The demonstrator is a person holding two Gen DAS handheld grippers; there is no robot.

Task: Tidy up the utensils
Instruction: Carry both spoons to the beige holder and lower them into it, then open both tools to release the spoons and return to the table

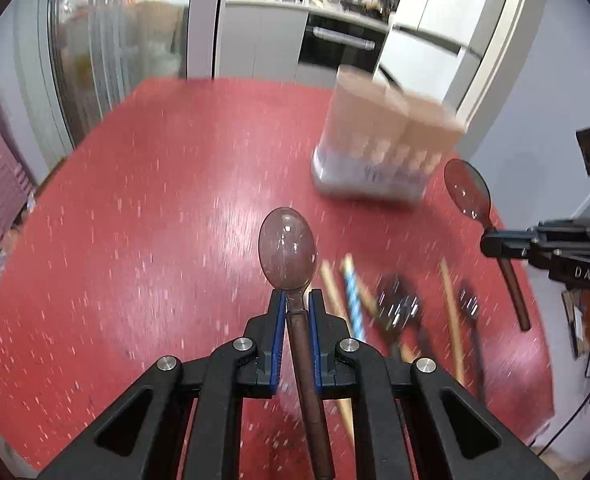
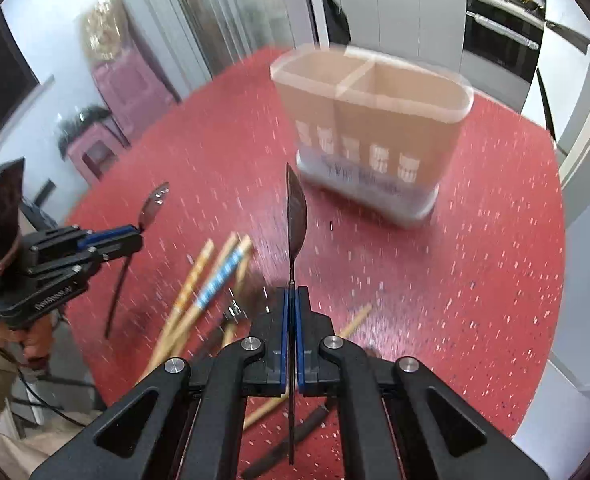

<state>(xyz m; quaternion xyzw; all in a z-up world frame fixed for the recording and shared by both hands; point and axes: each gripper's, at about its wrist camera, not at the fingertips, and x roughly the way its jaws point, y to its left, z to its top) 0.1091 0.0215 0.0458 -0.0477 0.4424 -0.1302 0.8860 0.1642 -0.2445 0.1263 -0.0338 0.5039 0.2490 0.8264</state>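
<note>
Right gripper (image 2: 291, 300) pinches a spoon (image 2: 296, 216) (seen edge-on) before the holder (image 2: 371, 128).

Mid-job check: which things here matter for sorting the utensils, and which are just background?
Job: left spoon, right spoon, holder, chopsticks, forks.
Background: pink stools, oven, red table.

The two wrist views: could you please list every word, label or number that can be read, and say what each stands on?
"DAS": white letters on the right gripper's black body, left wrist view.
White lettering on the left gripper's body, right wrist view: upside down, too blurred to read.
Dark print low on the utensil holder: blurred, unreadable.
</note>
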